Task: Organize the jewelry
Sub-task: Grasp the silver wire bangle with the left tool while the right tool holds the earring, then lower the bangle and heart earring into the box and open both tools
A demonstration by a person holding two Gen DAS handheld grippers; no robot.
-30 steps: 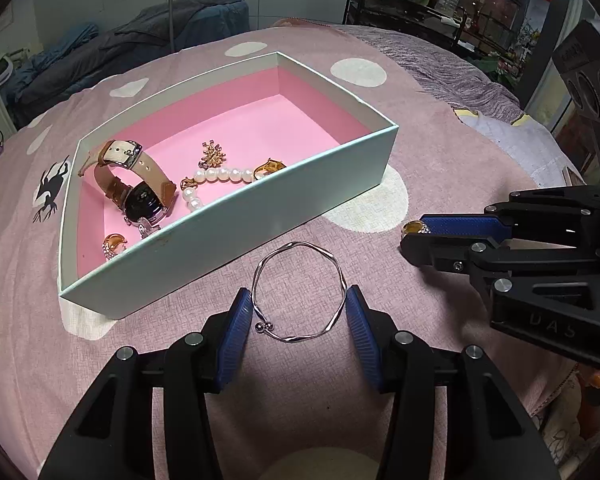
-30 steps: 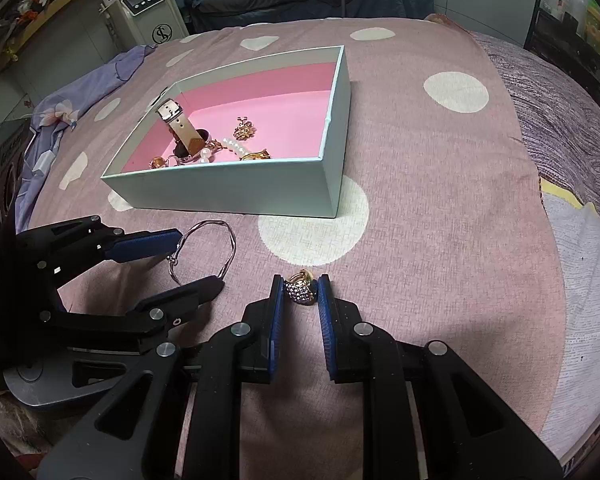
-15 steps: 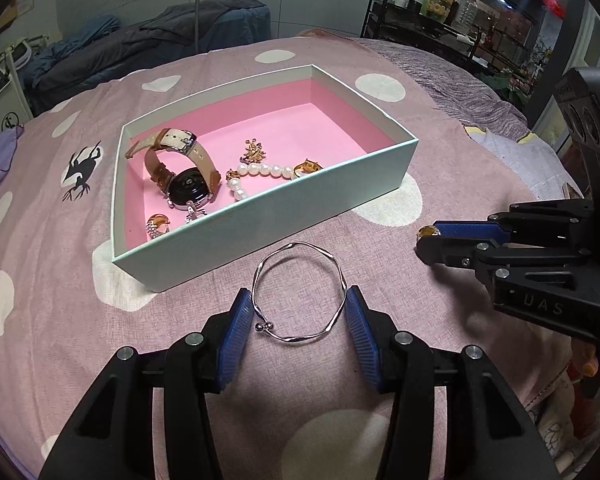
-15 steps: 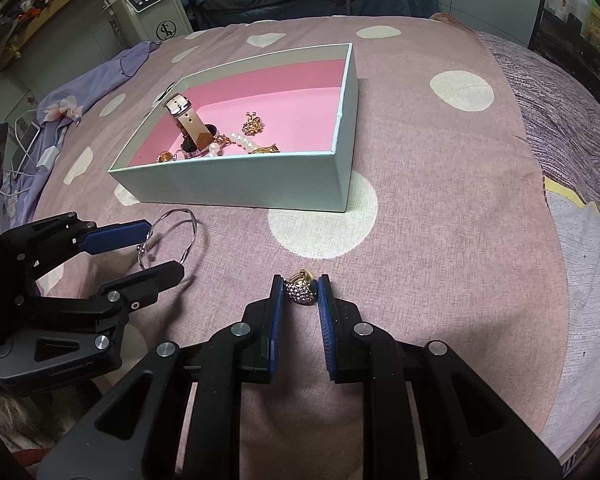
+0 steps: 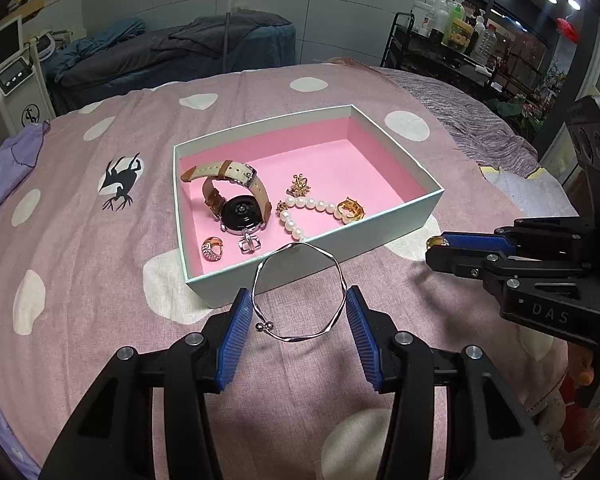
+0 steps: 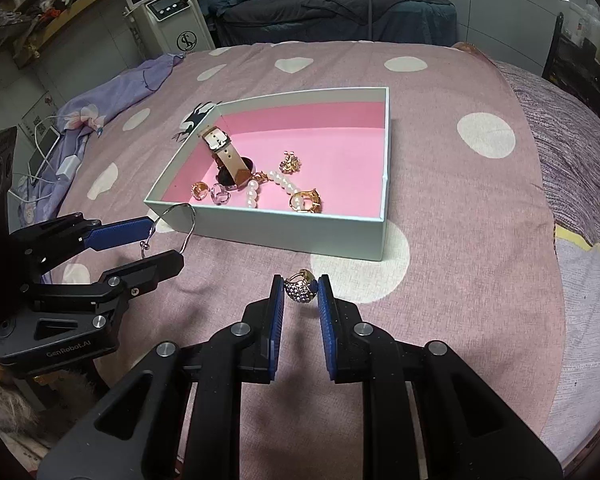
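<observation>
Jewelry was split between both grippers and the box. Nearest in the left wrist view, the left gripper [image 5: 299,322] had its blue pads clamped on either side of a thin silver wavy bangle [image 5: 299,290] with two little ball ends, held off the pink bedspread with white polka dots [image 5: 80,280]. Off to the right, the right gripper [image 6: 299,294] was pinched tight on a chunky gold ring studded with small stones [image 6: 300,289], also lifted clear of the cover.

Just past the bangle sat the open mint-green cardboard box with a pink lining [image 5: 380,236]. Inside, at the near left corner, lay another gold studded ring [image 5: 212,247] and a small silver charm [image 5: 250,243]. Behind those was a round black-faced watch on a tan leather strap [image 5: 236,202], lying on its side. To its right were a white pearl bracelet [image 5: 300,216], a gold ring [image 5: 350,209] and a small gold leafy brooch [image 5: 299,185]. The far right half of the box showed bare pink.
</observation>
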